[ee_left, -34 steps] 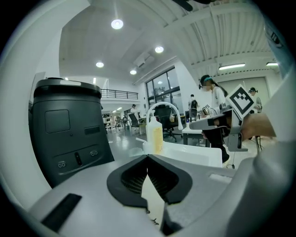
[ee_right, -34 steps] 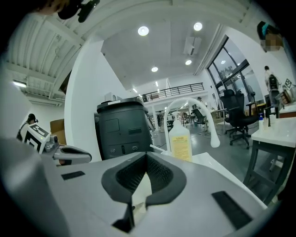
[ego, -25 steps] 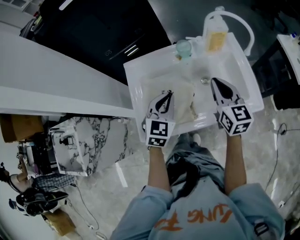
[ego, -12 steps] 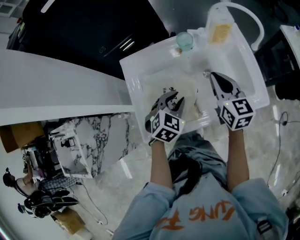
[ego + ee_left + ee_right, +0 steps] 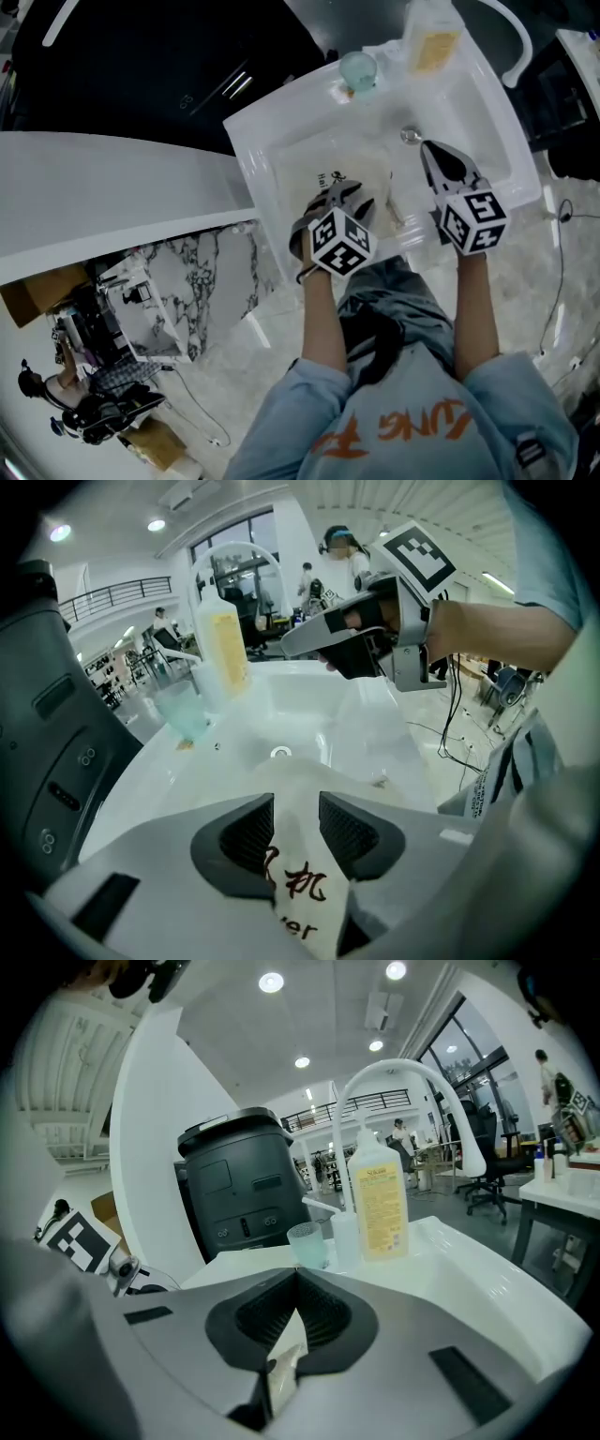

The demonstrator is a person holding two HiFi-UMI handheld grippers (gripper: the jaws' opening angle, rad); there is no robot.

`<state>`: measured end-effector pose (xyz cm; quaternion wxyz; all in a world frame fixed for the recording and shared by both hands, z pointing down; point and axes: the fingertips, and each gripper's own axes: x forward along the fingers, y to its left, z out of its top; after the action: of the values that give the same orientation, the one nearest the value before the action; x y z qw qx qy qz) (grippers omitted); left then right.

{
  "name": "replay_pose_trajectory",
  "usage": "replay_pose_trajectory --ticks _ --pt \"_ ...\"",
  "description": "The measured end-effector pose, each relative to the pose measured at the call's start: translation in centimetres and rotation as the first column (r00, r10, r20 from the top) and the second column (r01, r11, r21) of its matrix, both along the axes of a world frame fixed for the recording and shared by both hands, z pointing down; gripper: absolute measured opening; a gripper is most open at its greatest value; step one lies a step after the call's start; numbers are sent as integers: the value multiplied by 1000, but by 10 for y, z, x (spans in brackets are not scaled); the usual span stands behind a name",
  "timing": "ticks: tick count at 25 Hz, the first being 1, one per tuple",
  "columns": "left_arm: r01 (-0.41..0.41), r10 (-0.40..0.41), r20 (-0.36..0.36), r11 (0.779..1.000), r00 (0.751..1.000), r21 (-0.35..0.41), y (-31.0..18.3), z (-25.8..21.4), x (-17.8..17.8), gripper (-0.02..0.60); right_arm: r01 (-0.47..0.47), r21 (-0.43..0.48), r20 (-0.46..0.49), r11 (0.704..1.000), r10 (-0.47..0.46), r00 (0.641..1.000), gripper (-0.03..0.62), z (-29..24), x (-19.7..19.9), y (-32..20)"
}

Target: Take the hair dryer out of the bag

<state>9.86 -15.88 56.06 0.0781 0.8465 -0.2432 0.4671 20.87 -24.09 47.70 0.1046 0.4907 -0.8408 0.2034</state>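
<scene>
Head view: the bag (image 5: 361, 173), pale cloth with black print, lies slack in the sink (image 5: 267, 141), with both grippers at its near end. The dryer shows in no view; I judge it to be inside the bag.

The left gripper (image 5: 352, 197) points down at the printed face. Its jaws have just been opening and stand apart, with the cloth below and between them and neither pad pressing on it. The right gripper (image 5: 428, 155) has its jaws together on a thin strip of the bag's cloth at the right side.

The cloth looks soft and limp. It will likely bunch and drag rather than hold any shape, and on the glossy sink it may slide as one lump if pulled from one side only. The pinch on the right is therefore worth keeping as an anchor.

The dryer should be the opposite: hard, smooth plastic, fairly heavy at the head, and probably trailing a cord that can snag in the opening. A grip on the rounded body would tend to slip. The handle is the better place, taken crosswise near where it meets the body.

Which end of the bag is its mouth I cannot tell from these views, so that needs finding first.
</scene>
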Motion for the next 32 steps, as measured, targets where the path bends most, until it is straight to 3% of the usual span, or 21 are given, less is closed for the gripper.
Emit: replay_pose_trajectory --ticks 8,14,21,25,28,32 --pt "-19 22 43 997 999 -74 1 23 3 149 -45 -26 -10 999 45 999 0 10 14 -1" --pt "-19 25 76 997 997 -73 -1 31 4 139 -62 -41 -9 997 62 998 0 17 18 -2" --pt "17 -16 100 1000 995 -11 -5 30 -5 21 -56 -41 -9 998 55 998 0 16 13 -1" --pt "50 -51 57 999 997 14 -9 18 -10 11 -45 -40 -8 998 45 999 0 15 9 -1" --pt "106 -105 -15 994 994 33 -14 4 -12 11 -33 -40 -5 999 33 999 0 15 6 0" --pt "240 -230 -170 970 958 38 -22 -17 -26 11 -21 -44 -7 999 21 1000 0 17 1 1"
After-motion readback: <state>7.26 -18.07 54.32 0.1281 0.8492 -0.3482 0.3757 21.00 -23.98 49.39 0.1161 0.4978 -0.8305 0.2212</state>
